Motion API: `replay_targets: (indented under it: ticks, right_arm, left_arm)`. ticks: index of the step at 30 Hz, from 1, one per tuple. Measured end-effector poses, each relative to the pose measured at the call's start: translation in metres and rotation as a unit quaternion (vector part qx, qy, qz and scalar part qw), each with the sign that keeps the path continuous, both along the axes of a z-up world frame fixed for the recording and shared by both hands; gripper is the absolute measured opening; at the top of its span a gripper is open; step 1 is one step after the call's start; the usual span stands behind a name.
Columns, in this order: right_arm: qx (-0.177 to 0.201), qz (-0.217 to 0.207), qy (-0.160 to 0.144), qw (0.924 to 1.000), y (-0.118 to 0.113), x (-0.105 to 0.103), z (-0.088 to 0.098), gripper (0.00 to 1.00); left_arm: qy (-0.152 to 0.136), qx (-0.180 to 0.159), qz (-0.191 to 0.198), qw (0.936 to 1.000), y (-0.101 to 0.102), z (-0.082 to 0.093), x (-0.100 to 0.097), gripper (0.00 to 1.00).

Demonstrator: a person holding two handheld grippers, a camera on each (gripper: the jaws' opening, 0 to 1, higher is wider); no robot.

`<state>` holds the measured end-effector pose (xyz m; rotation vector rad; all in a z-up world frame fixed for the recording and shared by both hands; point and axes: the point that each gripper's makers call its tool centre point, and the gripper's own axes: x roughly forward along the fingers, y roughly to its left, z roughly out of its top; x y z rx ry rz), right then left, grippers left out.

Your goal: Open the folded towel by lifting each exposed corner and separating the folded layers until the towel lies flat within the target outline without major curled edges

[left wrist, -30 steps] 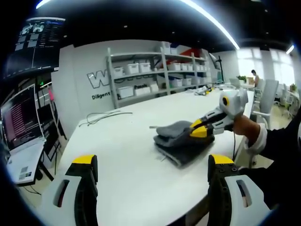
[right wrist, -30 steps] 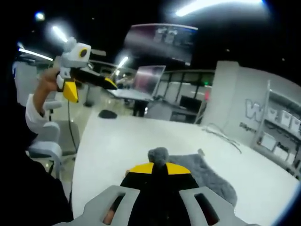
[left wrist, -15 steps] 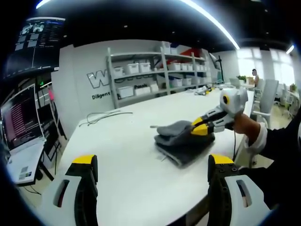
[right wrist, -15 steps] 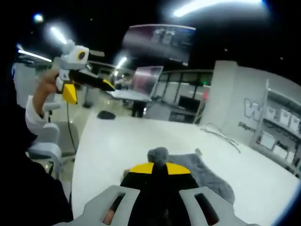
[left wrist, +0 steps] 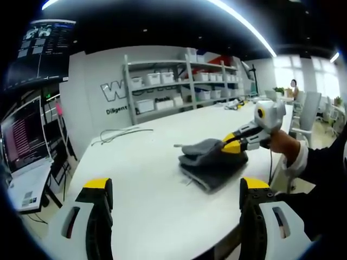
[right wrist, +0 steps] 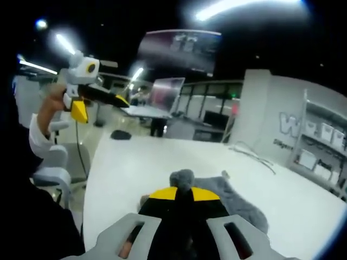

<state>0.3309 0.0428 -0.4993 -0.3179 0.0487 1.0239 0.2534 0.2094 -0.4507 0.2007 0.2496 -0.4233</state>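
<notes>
The white bench (left wrist: 146, 179) spreads across the left gripper view from about 7 o'clock up toward 2 o'clock, and it also covers the lower half of the right gripper view. Behind it, at 12 o'clock in the left gripper view, a metal shelf rack (left wrist: 179, 81) holds rows of white bins against a wall with large lettering. At 9 o'clock stands a monitor (left wrist: 21, 135) with a lit screen.

The grey towel (left wrist: 211, 162) lies folded on the bench at roughly 3 o'clock of the left gripper view, its layers stacked, with the upper layer raised a little at the near corner. In the right gripper view the towel (right wrist: 238, 203) stretches from centre toward 4 o'clock.

The right tool (left wrist: 230, 147) reaches in from 3 o'clock of the left gripper view, held by a hand (left wrist: 282, 143), and is clenched on the top layer of the towel; in its own view a small tuft of grey cloth pokes up between the closed yellow tips (right wrist: 183, 190).

The left tool (left wrist: 176, 200) is released, its jaws standing wide apart at 6 o'clock above bare bench. In the right gripper view the same tool (right wrist: 122, 100) hangs at 10 o'clock, well apart from the towel.

A thin cable (left wrist: 116, 134) lies on the bench at 11 o'clock in the left gripper view.
</notes>
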Motion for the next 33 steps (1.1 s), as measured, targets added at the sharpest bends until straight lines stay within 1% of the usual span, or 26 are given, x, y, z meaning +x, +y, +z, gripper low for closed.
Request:
replay_targets:
  ticks: [21,25,33]
  right_arm:
    - [0.007,-0.012,0.000,0.9999,-0.011,0.003,0.003,0.03]
    - [0.013,-0.011,0.007,0.9998,-0.014,0.003,0.003,0.03]
    - [0.019,-0.019,0.006,0.9996,-0.019,0.004,0.006,0.03]
  left_arm:
    - [0.001,-0.003,0.003,1.0000,0.002,-0.001,0.000,0.96]
    - [0.001,-0.004,0.003,1.0000,0.002,-0.001,0.000,0.96]
    - [0.002,-0.002,0.002,1.0000,0.003,-0.002,0.001,0.96]
